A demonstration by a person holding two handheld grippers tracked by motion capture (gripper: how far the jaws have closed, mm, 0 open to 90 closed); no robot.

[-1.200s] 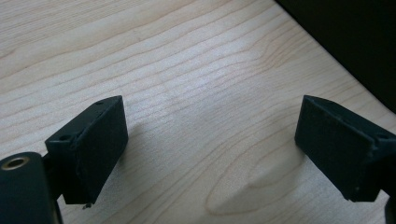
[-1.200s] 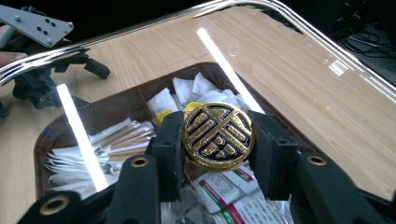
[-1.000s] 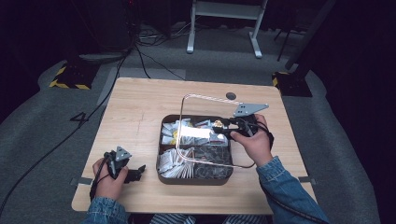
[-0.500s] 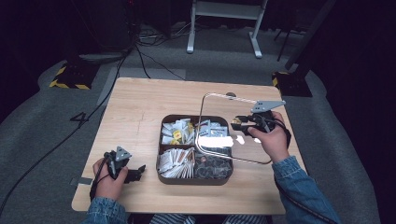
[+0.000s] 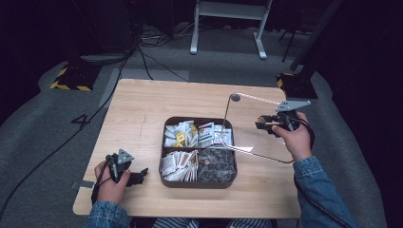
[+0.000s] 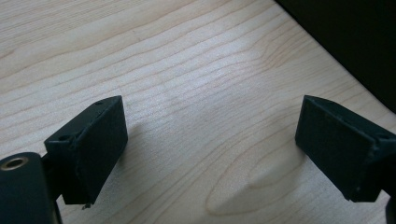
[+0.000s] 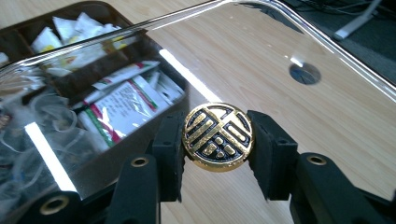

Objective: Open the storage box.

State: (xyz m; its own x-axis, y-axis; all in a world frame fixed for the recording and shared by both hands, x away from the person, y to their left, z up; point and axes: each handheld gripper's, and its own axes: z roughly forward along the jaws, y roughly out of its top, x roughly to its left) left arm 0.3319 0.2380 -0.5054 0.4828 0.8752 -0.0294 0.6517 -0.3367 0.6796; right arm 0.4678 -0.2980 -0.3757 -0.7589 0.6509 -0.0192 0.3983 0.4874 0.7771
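A dark brown compartment box sits mid-table and holds several white sachets and dark packets. Its clear lid hangs tilted over the box's right edge and the table beyond. My right gripper is shut on the lid's round gold knob, pads pressing on both sides. Through the clear lid the sachets show in the right gripper view. My left gripper rests at the table's front left. Its jaws stand open over bare wood.
A round grey hole lies in the tabletop behind the lid. Cables and a white stand's legs lie on the floor beyond the far edge. Grey carpet surrounds the table.
My right gripper has carried the clear lid to the right, from above the box to past its right side. The left gripper has stayed put.
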